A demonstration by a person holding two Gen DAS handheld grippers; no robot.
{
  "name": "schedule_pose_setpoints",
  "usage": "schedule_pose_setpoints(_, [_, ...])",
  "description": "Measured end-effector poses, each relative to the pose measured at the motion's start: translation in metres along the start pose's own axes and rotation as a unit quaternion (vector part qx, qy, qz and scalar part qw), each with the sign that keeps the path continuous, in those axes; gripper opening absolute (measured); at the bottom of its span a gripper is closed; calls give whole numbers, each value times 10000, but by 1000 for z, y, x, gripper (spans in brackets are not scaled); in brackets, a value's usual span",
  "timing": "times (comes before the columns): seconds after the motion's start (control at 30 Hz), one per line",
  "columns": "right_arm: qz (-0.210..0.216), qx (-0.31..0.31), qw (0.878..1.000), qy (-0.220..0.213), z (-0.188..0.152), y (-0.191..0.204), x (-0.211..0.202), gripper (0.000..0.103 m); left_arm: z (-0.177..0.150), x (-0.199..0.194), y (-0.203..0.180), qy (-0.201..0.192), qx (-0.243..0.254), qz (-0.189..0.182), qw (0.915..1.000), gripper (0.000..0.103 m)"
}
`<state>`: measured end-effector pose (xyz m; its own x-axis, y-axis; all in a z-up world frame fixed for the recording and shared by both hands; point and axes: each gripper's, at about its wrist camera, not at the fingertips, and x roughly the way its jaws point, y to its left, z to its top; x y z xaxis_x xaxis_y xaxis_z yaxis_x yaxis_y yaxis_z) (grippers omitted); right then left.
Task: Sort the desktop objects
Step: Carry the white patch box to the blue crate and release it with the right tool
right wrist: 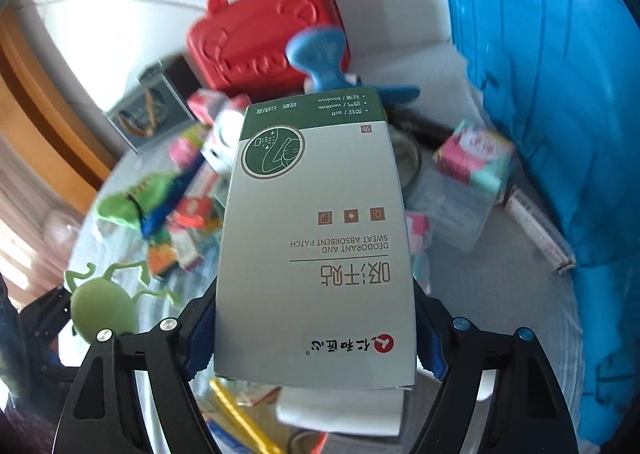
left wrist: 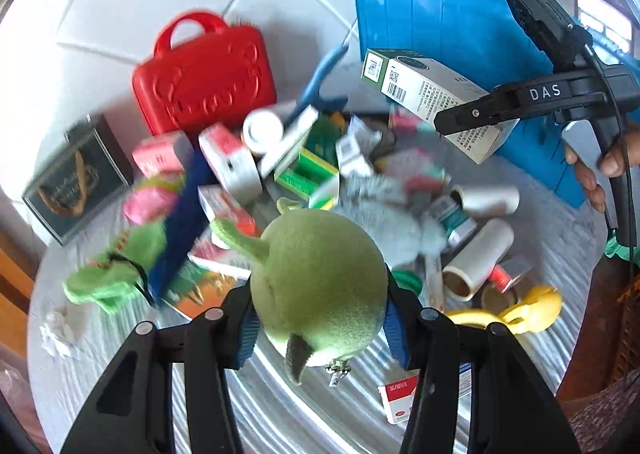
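Note:
A round green plush toy with thin green arms hangs above the cluttered table, and my left gripper is shut on it, its blue pads pressed into both sides. The same toy shows at the lower left of the right wrist view. My right gripper is shut on a white and green sweat-patch box, held lengthwise above the pile. In the left wrist view that box sits in the right gripper at the upper right, with a person's hand on its handle.
A pile of small boxes, paper rolls and a green crocodile plush covers the round table. A red carry case and a dark box stand at the back left, a blue bin at the right.

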<state>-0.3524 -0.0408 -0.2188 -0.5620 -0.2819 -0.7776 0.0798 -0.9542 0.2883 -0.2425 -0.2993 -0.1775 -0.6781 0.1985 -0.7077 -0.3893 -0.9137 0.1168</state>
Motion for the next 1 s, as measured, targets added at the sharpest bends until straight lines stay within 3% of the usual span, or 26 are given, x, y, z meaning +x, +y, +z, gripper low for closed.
schedule_pose_setpoints(0.23, [277,104,9934,-1105,6,21,-111,80,66,-77,-34,-1196,387,52,9921,51])
schedule_pose_setpoints(0.33, [173,91,9868,-1606,1,25,-167,80,99,-104,-59,-1730,491,-144,9836,51])
schedule_pose_setpoints(0.43, [-80,70,9767,-2146,-9,22,-229,80,138,-117,-92,-2012,631,-338,9769,51])
schedule_pose_setpoints(0.6, [-667,205,9527,-2957,-18,-9,-323,80,206,-123,-152,-2229,750,-738,9691,51])
schedule_pose_setpoints(0.77, [-1245,462,9314,-3388,-8,-65,-390,80,271,-112,-213,-2349,819,-852,9648,51])
schedule_pose_setpoints(1.0, [-1379,669,9319,-3287,8,-145,-414,80,339,-71,-295,-2226,814,-628,9695,51])
